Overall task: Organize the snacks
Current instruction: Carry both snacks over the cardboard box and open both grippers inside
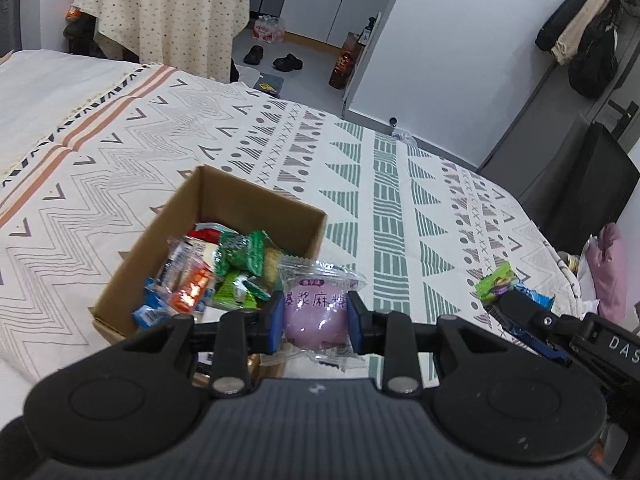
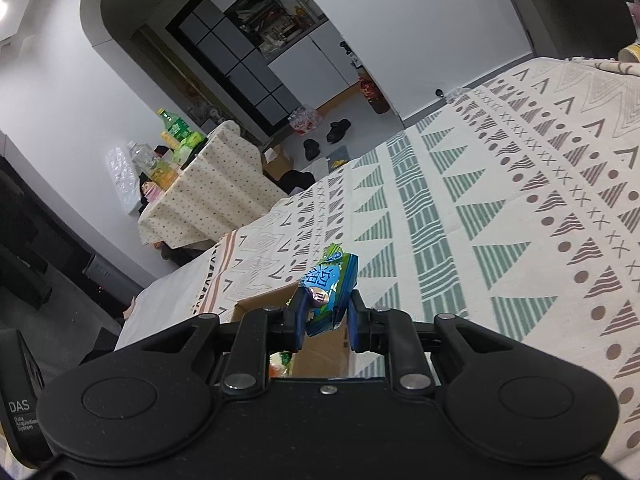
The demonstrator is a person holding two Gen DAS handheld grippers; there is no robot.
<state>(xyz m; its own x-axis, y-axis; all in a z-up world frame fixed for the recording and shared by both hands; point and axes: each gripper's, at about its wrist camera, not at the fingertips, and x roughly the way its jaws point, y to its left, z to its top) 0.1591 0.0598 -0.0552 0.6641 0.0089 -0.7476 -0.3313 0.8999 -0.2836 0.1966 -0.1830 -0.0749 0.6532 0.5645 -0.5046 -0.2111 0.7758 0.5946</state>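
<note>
Now, step: carrying snacks to the cardboard box [image 1: 256,208] on the bed [image 1: 400,200].
Left tongs [image 1: 315,322]: clamped on pink mochi packet [image 1: 316,312], box at 10 o'clock.
Right tongs [image 2: 325,322]: nearly closed, pinching blue-green packet [image 2: 326,288].
Next: hover over box, release.

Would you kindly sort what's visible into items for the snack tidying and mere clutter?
Job: cardboard box of snacks; purple mochi packet in left gripper; blue-green snack packet in right gripper.
Clutter: shoes, bottles, hanging coats.
</note>
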